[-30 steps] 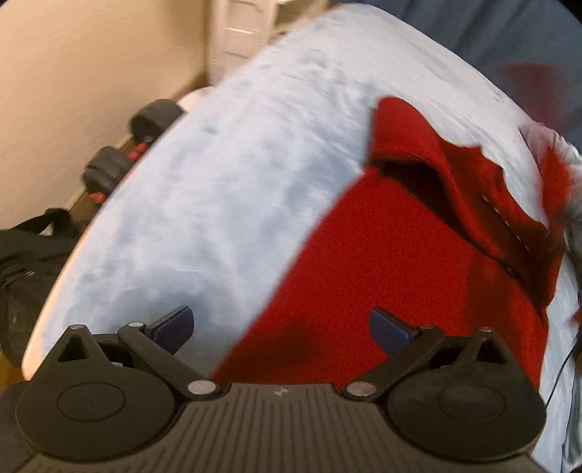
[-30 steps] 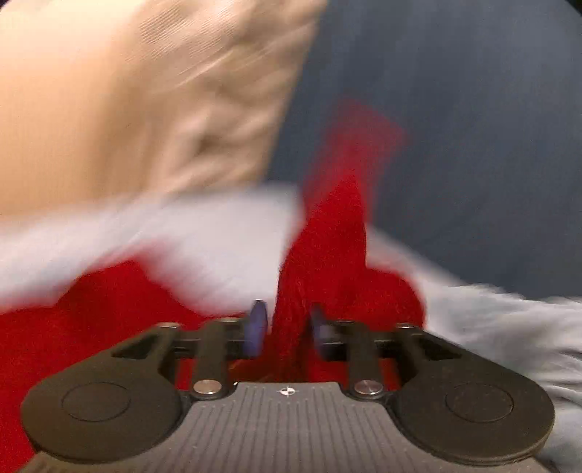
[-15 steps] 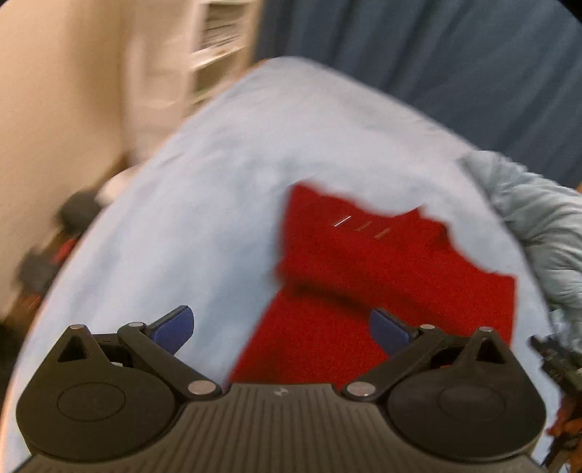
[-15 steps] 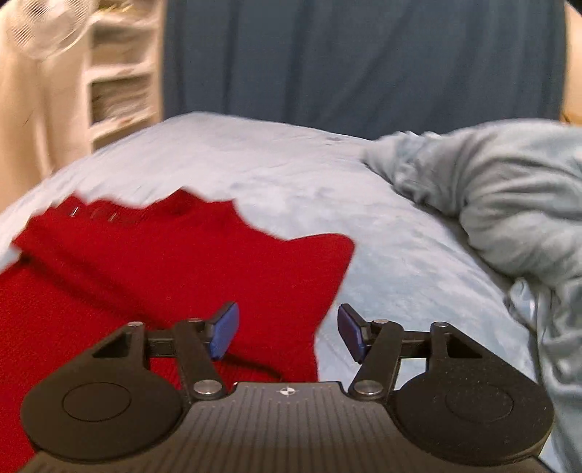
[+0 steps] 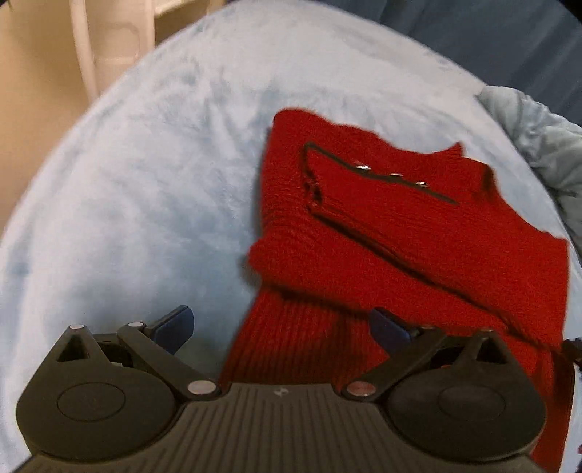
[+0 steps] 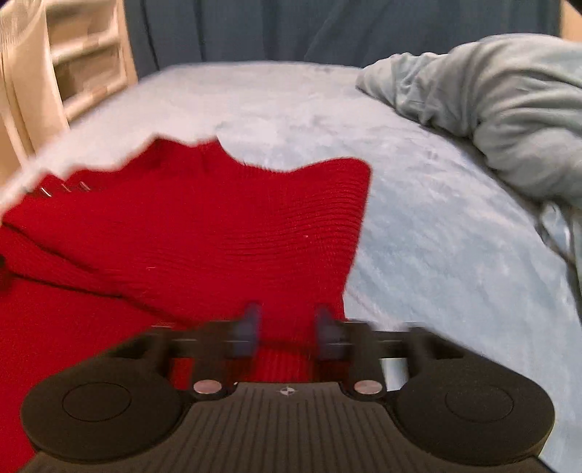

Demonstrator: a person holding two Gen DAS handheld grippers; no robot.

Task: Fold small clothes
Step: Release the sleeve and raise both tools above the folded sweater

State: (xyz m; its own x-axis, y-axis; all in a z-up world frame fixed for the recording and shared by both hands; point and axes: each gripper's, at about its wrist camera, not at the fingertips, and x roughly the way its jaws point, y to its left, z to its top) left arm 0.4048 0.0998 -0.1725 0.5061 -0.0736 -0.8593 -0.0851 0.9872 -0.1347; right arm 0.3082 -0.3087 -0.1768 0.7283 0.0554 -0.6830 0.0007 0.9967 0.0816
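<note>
A small red knit sweater (image 5: 400, 233) lies on the pale blue bed, its upper part folded down over the lower part, with three small snaps near the neckline. It also shows in the right wrist view (image 6: 218, 233). My left gripper (image 5: 282, 325) is open and empty, hovering over the sweater's near left edge. My right gripper (image 6: 287, 329) is over the sweater's near right edge with its jaws partly closed and blurred; red knit shows in the gap between them, and I cannot tell if they grip it.
A crumpled grey-blue duvet (image 6: 491, 102) is heaped on the right of the bed (image 6: 436, 236). A dark blue curtain (image 6: 291, 29) hangs behind. White shelves (image 6: 83, 69) stand at the far left. The bed's left edge drops toward a beige wall (image 5: 36, 91).
The right gripper let go of the raised red fabric, opened, and its jaws have now narrowed again over the sweater's edge. The sweater's top now lies folded flat. The left gripper stayed open.
</note>
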